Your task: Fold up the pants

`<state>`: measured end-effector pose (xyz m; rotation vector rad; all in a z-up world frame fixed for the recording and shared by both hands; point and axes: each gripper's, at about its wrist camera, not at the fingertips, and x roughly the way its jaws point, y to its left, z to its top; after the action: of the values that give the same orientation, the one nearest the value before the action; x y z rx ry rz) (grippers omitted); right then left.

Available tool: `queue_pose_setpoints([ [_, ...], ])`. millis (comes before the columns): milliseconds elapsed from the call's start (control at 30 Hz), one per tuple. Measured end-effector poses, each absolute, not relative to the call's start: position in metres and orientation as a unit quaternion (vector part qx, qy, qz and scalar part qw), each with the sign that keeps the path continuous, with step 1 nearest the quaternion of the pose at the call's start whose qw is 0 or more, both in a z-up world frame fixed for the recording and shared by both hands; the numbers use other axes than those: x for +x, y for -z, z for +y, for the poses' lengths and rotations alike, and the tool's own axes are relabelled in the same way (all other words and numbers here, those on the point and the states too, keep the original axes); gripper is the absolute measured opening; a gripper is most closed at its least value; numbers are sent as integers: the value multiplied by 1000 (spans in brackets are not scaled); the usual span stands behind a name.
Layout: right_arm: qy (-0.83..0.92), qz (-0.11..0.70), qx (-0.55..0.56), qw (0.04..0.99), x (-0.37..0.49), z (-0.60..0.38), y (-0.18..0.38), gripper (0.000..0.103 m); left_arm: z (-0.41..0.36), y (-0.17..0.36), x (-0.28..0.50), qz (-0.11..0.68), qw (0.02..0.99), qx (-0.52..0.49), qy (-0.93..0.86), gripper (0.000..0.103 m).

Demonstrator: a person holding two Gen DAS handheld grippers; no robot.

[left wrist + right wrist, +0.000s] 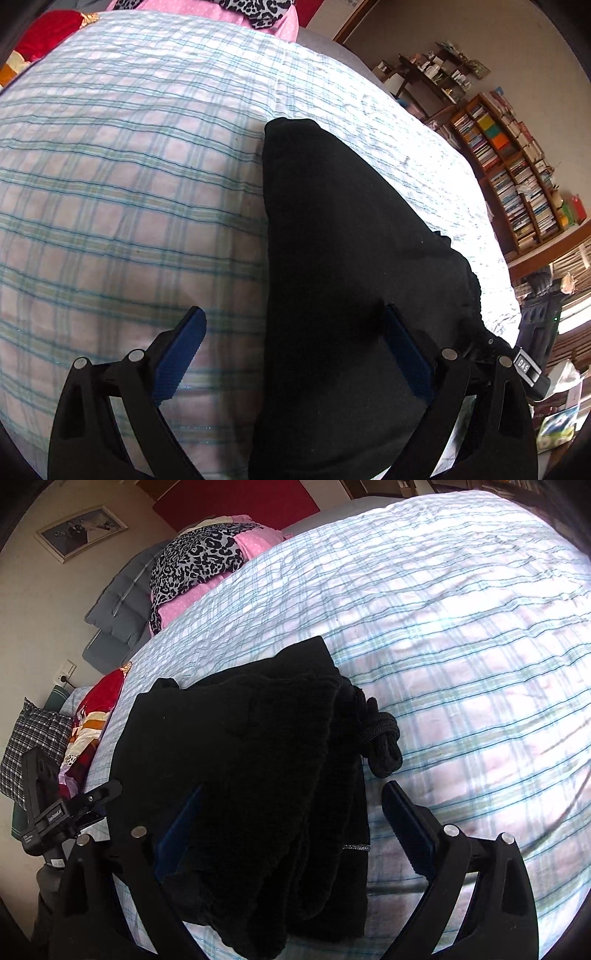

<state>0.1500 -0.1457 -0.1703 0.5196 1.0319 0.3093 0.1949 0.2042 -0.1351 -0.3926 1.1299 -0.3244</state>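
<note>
Black pants (332,240) lie folded into a long strip on the plaid bedspread (129,184). My left gripper (295,332) hovers open over the strip's near end, with its right finger (406,354) above the cloth and its left finger (184,354) above bare bedspread. In the right wrist view the pants (251,757) show stacked layers, and a knotted drawstring (380,738) hangs off their right side. My right gripper (293,812) is open and straddles the fold without pressing on it. The other gripper (48,812) shows at the left edge.
The bedspread (461,664) stretches wide to the right. Leopard-print and pink cloth (199,561) lies at the bed's far end, a red patterned cloth (103,709) and a checked pillow (33,738) at its side. A bookshelf (509,177) stands beyond the bed's edge.
</note>
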Motion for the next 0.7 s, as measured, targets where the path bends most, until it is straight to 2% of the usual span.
queue_pose_setpoints([
  [100,-162,482,252,824,153,-146,175,94,200,141,200,536,806,-187,169,94],
  [133,-169,483,253,821,154,-145,175,88,198,143,201,537,805,-185,172,94],
  [233,-183,488,259,814,160,-143,177,80,190,144,201,535,805,-175,187,93],
  [300,-191,488,266,809,161,-143,178,75,183,146,201,538,797,-178,209,80],
  [333,-195,489,269,807,162,-144,178,71,179,147,201,543,786,-188,228,66],
  [400,-201,489,276,803,163,-143,179,61,176,146,201,542,790,-183,219,65],
  [533,-210,481,277,805,160,-143,174,46,178,138,197,533,795,-193,218,41],
  [600,-210,473,265,813,157,-140,166,43,176,129,193,524,804,-177,218,33],
  [700,-208,459,245,828,154,-134,149,40,171,117,187,509,817,-161,218,28],
])
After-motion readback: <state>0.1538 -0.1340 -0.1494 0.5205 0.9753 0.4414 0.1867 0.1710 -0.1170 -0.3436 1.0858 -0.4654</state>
